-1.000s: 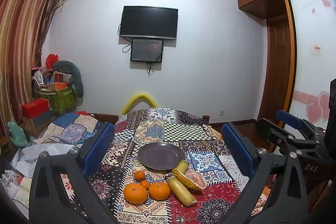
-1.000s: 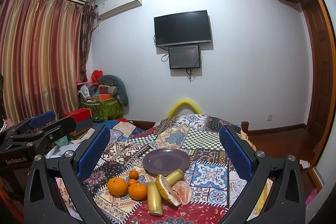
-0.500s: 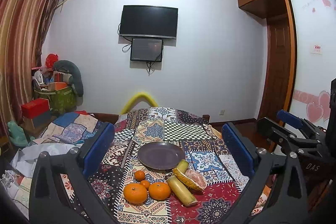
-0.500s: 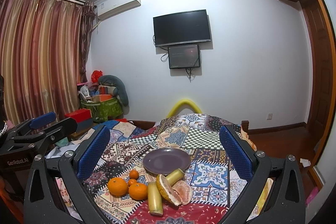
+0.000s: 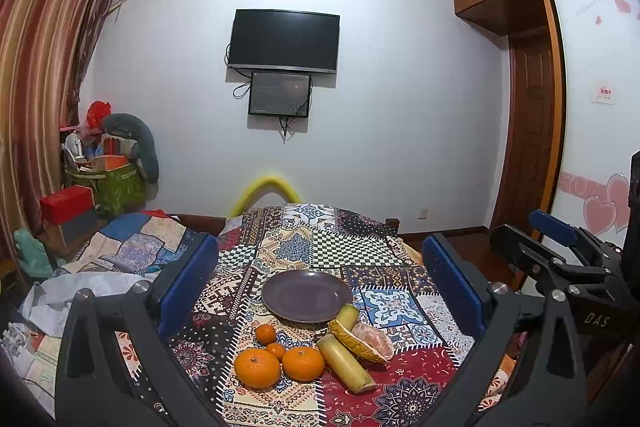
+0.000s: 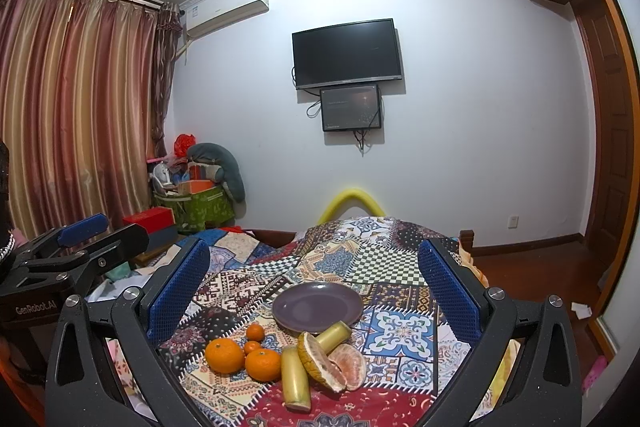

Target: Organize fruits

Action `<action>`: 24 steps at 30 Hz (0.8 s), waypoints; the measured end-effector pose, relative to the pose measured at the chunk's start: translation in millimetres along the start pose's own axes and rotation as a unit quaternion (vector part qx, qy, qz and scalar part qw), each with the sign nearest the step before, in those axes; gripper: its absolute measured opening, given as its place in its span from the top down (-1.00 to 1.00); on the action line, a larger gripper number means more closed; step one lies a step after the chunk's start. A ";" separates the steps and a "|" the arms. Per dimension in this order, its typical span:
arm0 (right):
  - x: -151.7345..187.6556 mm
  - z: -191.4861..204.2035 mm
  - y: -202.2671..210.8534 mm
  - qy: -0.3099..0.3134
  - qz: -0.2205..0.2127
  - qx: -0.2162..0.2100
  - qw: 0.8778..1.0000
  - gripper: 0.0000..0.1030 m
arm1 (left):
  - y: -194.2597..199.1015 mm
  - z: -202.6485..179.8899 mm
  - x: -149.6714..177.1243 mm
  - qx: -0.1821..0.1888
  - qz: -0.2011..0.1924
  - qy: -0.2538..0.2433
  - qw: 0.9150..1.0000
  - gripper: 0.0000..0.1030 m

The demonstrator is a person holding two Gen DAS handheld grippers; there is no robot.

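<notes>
Left wrist view shows my left gripper [image 5: 320, 283] with its blue-padded fingers spread wide and holding nothing, above a patchwork patterned cloth [image 5: 304, 247] where a round dark purple plate [image 5: 306, 295] sits bare. Just in front of the plate lie two large oranges [image 5: 257, 367] side by side, two small mandarins [image 5: 265, 333] behind them, two yellow-green cane pieces [image 5: 346, 357] and a peeled pomelo half [image 5: 370, 337] in its rind. Right wrist view shows my right gripper [image 6: 316, 287] equally wide apart and empty over the same fruit.
</notes>
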State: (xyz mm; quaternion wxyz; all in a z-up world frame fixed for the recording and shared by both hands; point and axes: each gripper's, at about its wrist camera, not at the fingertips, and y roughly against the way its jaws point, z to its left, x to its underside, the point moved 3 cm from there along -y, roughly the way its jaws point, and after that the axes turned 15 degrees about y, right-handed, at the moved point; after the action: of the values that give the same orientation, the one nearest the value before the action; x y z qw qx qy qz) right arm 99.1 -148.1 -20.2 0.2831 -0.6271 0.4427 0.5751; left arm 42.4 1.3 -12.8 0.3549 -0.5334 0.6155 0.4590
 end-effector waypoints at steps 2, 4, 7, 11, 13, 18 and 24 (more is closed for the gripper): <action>-0.3 -0.3 0.8 -0.001 0.000 0.000 1.000 -1.00 | 0.0 0.0 0.0 0.000 0.000 0.000 1.000 -1.00; -0.4 -0.2 1.2 -0.001 0.000 0.000 1.000 -1.00 | -0.5 0.3 0.4 0.000 0.001 0.000 1.000 -1.00; -0.4 -0.2 1.0 0.000 0.000 0.000 1.000 -1.00 | -0.5 0.4 0.5 0.000 0.001 0.000 1.000 -1.00; 0.2 -0.4 0.6 0.000 0.002 -0.001 1.000 -1.00 | -1.1 0.2 0.9 0.001 0.001 0.000 1.000 -1.00; 0.3 -0.7 0.0 0.000 0.003 -0.002 1.000 -1.00 | -1.0 0.3 0.9 0.000 0.001 0.000 1.000 -1.00; 0.6 -1.3 -0.7 -0.001 0.005 -0.002 1.000 -1.00 | -2.1 0.6 1.6 0.000 0.002 0.001 1.000 -1.00; 2.2 -1.5 -4.3 -0.001 0.011 -0.002 1.000 -1.00 | -6.0 2.6 1.3 -0.002 0.007 0.001 1.000 -1.00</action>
State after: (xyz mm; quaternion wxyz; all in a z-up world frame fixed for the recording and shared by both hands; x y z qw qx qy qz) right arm 103.5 -147.9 -22.7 0.2760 -0.6223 0.4481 0.5795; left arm 48.0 3.3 -16.0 0.3504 -0.5303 0.6183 0.4622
